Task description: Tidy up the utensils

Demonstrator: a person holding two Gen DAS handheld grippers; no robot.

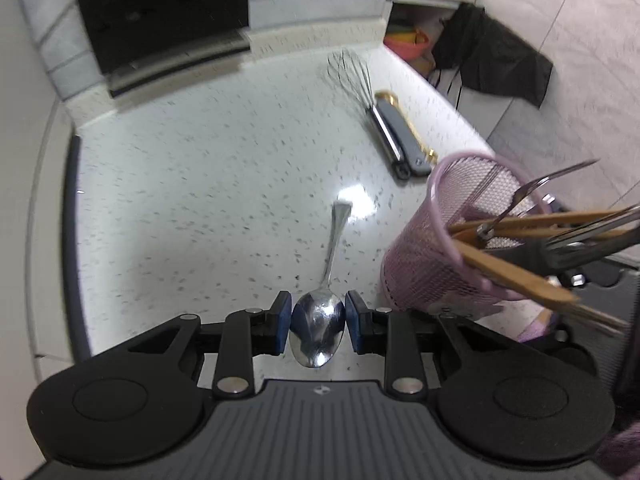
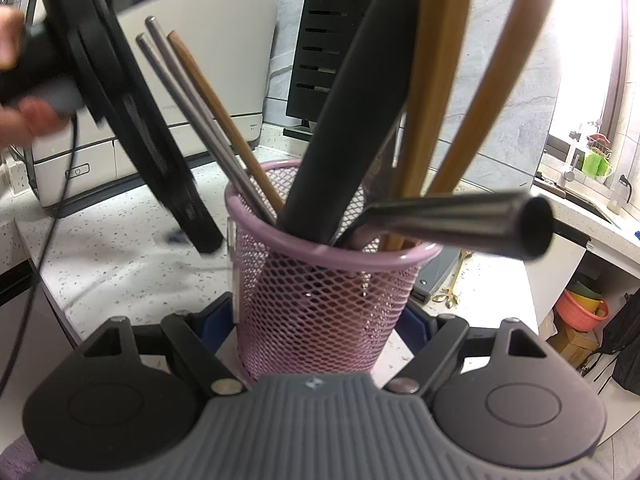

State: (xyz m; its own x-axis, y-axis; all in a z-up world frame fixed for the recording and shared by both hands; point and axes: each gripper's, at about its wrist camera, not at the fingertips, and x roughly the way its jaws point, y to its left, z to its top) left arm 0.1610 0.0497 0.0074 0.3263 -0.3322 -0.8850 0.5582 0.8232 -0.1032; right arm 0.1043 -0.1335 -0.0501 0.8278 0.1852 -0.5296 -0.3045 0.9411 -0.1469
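Observation:
A steel spoon (image 1: pixel 320 320) lies on the speckled white counter (image 1: pixel 200 184), handle pointing away. My left gripper (image 1: pixel 318 322) has a blue pad on each side of the spoon's bowl, shut on it. A pink mesh cup (image 1: pixel 436 256) holds wooden and metal utensils, right of the spoon. In the right wrist view my right gripper (image 2: pixel 320 320) is shut on the pink mesh cup (image 2: pixel 320 300), which holds chopsticks (image 2: pixel 200 120), a black handle (image 2: pixel 352 100) and wooden handles. The left gripper body (image 2: pixel 120 92) shows at the upper left there.
A whisk (image 1: pixel 352 72) and a dark-handled tool (image 1: pixel 396 136) with a gold piece lie at the counter's far right edge. A black knife block (image 2: pixel 328 48) and a white appliance (image 2: pixel 208 60) stand at the back. A sink (image 2: pixel 592 200) is at the right.

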